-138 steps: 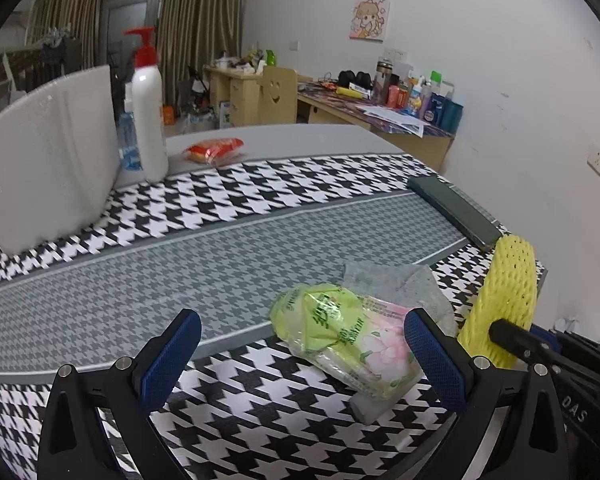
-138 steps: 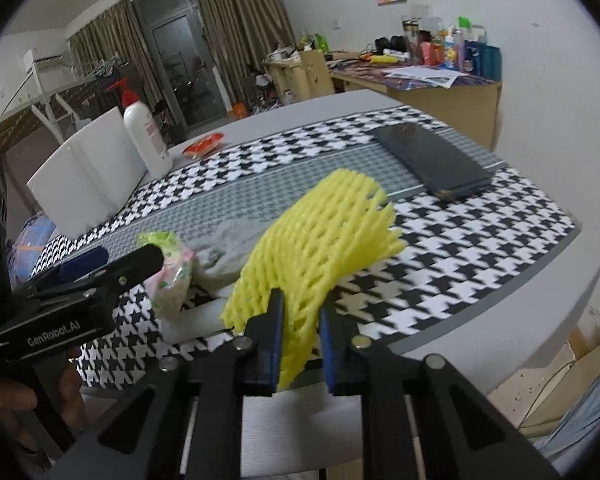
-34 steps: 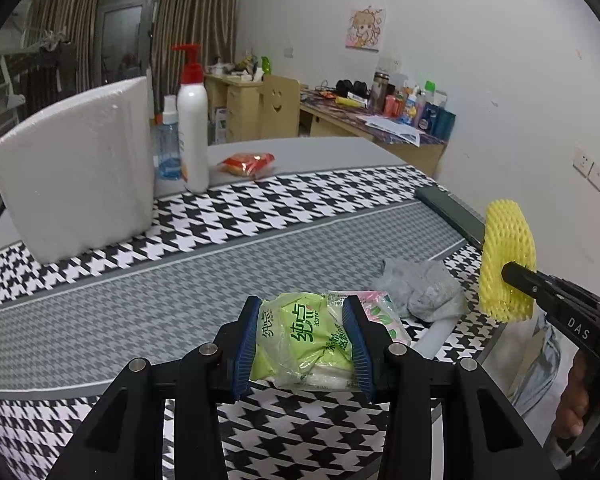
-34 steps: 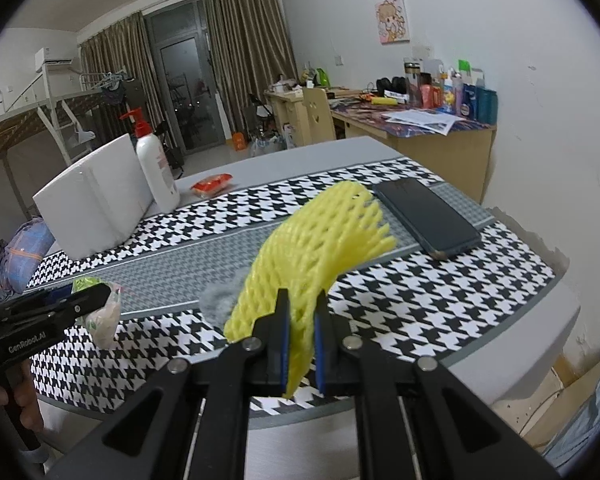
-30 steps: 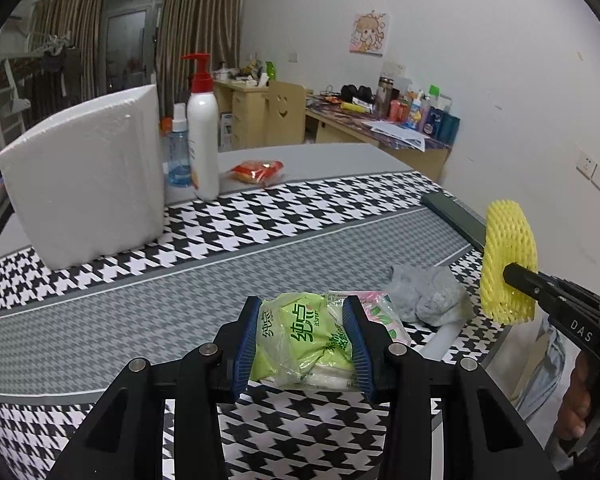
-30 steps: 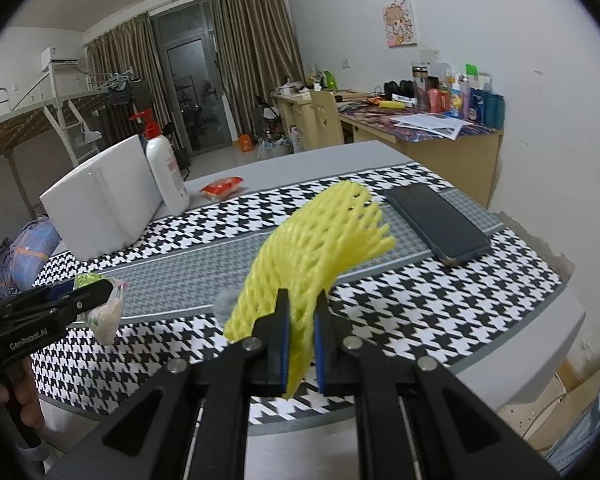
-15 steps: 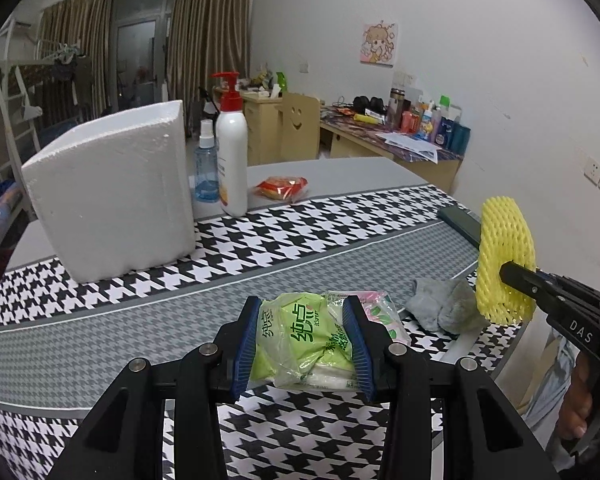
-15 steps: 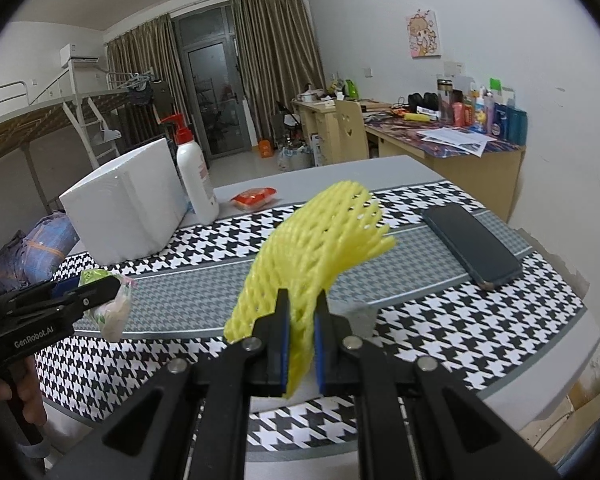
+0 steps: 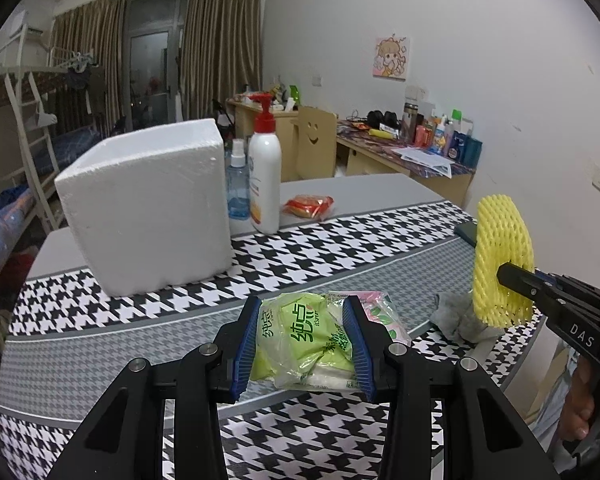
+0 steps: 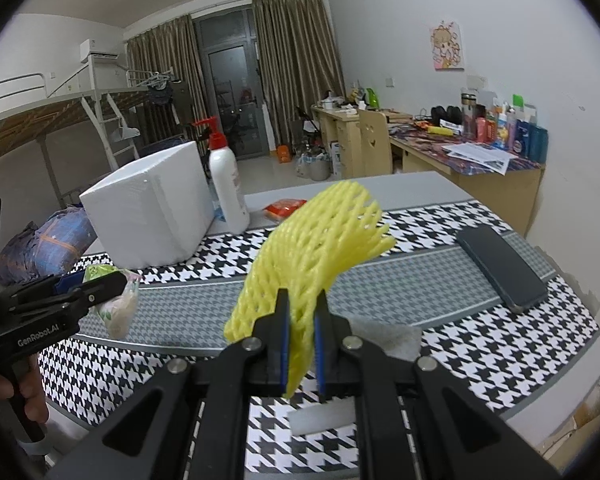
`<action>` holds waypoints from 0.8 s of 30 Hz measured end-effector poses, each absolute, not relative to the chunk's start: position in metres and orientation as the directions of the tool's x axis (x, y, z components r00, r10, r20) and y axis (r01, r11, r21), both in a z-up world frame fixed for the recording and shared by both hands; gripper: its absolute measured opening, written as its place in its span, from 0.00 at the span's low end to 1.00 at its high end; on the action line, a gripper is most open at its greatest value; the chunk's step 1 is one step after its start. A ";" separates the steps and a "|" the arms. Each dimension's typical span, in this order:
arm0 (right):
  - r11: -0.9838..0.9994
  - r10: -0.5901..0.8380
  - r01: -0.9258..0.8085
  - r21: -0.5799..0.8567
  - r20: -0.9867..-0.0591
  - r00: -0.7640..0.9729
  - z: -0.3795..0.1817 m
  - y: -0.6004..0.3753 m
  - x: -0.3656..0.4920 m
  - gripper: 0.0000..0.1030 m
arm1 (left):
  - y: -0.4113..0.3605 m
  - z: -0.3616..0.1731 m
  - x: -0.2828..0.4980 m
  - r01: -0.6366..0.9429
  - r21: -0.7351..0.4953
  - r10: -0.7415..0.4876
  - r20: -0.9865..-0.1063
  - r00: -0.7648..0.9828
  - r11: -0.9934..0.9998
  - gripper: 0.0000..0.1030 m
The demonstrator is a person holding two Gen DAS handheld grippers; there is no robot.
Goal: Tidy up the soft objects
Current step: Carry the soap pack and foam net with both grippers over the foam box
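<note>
Tissue pack (image 9: pixel 306 340) clamped in left gripper (image 9: pixel 305 346) fingers, above tabletop (image 9: pixel 340 248). Foam net (image 10: pixel 320 256) pinched in right gripper (image 10: pixel 301 344). Grey cloth (image 9: pixel 458 320) on tabletop, foam box (image 9: pixel 148 208) beyond.

Both my tools are black with silver screws and blue pads: left tool (image 9: pixel 305 344) marked GenRobot.AI, right tool (image 10: pixel 301 344) marked DAS.

Green plastic tissue packet (image 9: pixel 305 344) held aloft; yellow foam fruit net (image 10: pixel 320 248) also raised, curled; grey cloth (image 9: pixel 458 320), perhaps crumpled, on the counter (image 9: pixel 340 248).
</note>
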State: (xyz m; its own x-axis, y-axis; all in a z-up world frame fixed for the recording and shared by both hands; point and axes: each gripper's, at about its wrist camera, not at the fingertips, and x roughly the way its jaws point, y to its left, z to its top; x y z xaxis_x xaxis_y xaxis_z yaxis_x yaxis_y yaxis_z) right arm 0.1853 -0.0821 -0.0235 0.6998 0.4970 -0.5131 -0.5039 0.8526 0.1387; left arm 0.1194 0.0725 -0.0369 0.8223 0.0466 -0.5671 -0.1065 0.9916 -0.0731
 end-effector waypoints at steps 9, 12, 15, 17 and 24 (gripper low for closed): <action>0.828 0.531 -0.545 0.131 -0.498 0.686 -0.015 -0.060 0.183 0.13 | 0.088 -0.026 0.114 -0.126 -0.062 0.073 -0.539 0.839 0.990 0.42; 0.822 0.539 -0.556 0.126 -0.490 0.685 -0.011 -0.054 0.182 0.13 | 0.093 -0.021 0.113 -0.138 -0.062 0.085 -0.527 0.846 0.988 0.42; 0.812 0.550 -0.570 0.120 -0.481 0.682 -0.008 -0.048 0.181 0.13 | 0.097 -0.016 0.111 -0.150 -0.058 0.100 -0.511 0.854 0.987 0.42; 0.808 0.555 -0.578 0.115 -0.476 0.682 -0.007 -0.044 0.179 0.13 | 0.099 -0.013 0.111 -0.156 -0.052 0.109 -0.504 0.857 0.986 0.42; 0.787 0.580 -0.608 0.106 -0.460 0.672 0.001 -0.030 0.178 0.13 | 0.110 -0.004 0.112 -0.175 -0.034 0.137 -0.488 0.862 0.984 0.42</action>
State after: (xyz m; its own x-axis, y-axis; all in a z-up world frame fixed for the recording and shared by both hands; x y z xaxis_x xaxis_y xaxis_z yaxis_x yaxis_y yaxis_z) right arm 0.1777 -0.0303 0.0010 0.6717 0.5804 -0.4604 -0.6077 0.7871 0.1057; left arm 0.1115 0.1099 -0.0040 0.8623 0.1368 -0.4876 -0.1754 0.9839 -0.0343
